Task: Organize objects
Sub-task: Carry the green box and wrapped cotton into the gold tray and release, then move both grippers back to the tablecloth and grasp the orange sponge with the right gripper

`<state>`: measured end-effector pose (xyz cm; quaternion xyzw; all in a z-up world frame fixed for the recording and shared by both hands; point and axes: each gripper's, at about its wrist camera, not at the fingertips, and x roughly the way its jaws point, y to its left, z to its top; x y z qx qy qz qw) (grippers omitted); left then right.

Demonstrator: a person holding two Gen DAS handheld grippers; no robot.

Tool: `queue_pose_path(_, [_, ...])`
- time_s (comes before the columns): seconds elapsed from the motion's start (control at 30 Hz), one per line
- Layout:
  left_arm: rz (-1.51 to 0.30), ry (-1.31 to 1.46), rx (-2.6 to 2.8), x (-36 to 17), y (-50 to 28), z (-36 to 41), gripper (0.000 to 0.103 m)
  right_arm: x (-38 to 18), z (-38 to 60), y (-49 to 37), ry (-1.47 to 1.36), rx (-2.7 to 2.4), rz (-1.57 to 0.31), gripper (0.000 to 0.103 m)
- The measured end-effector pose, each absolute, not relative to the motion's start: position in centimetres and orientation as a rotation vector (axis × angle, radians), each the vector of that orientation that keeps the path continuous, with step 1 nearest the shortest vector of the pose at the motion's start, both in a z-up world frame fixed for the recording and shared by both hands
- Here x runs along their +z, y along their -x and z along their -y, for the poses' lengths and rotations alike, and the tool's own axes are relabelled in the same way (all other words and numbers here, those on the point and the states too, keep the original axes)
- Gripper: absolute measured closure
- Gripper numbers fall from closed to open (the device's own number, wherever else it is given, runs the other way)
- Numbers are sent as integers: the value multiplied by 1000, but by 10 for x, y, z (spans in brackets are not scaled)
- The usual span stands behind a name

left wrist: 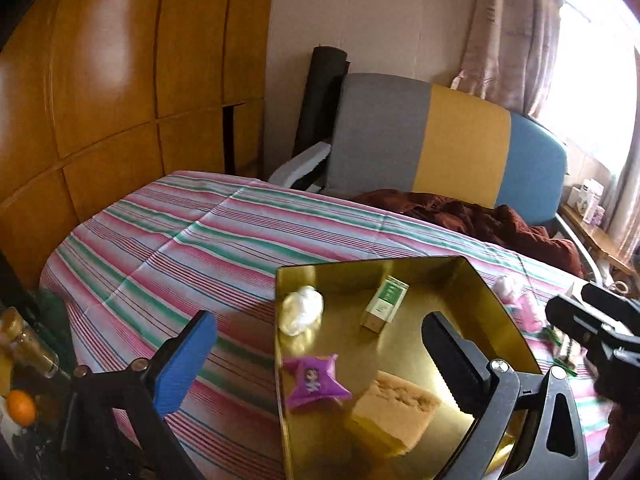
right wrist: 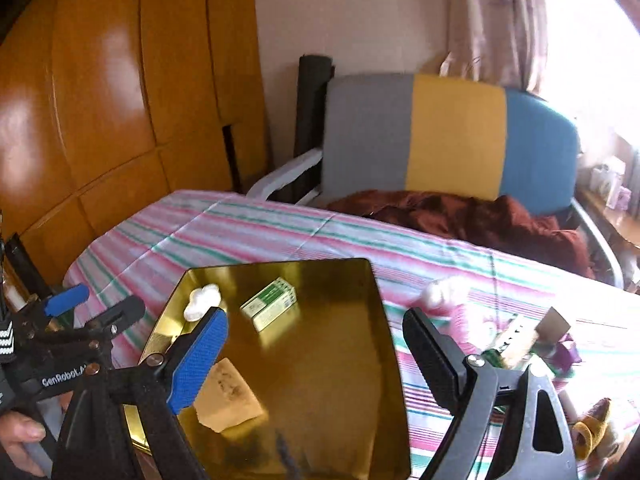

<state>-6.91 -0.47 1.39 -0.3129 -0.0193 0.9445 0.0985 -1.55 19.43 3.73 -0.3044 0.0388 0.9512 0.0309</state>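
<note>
A gold tray (left wrist: 492, 280) (right wrist: 360, 360) lies on the striped tablecloth. In it are a white cotton ball (left wrist: 302, 314) (right wrist: 202, 300), a green and white box (left wrist: 384, 300) (right wrist: 270, 306), a purple star-shaped packet (left wrist: 314, 382) and a yellow sponge (left wrist: 394, 410) (right wrist: 228, 396). My left gripper (left wrist: 320, 360) is open and empty over the tray's near left. My right gripper (right wrist: 316, 364) is open and empty above the tray; it also shows in the left wrist view (left wrist: 592, 320). Loose items, blurred, lie right of the tray: a white ball (right wrist: 444, 292), pink things (left wrist: 524, 312), a purple thing (right wrist: 564, 354).
A grey, yellow and blue chair (left wrist: 448, 140) with a brown cloth (left wrist: 480, 216) stands behind the table. Wooden cabinets (left wrist: 120, 80) fill the left. A jar (left wrist: 28, 344) and an orange (left wrist: 20, 406) sit at the left edge. A stuffed toy (right wrist: 596, 436) lies at the lower right.
</note>
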Motion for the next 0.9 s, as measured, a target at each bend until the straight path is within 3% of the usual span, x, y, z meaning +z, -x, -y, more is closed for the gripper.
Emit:
queue_pose_path(0.27, [-6,912,2783,15,51,-11,0,20,-218,11,1068,2885,-378,18])
queue_pose_path(0.9, [-99,966,2642,0,28,-51,0,1,-237,-20,1077,2839,-378,17])
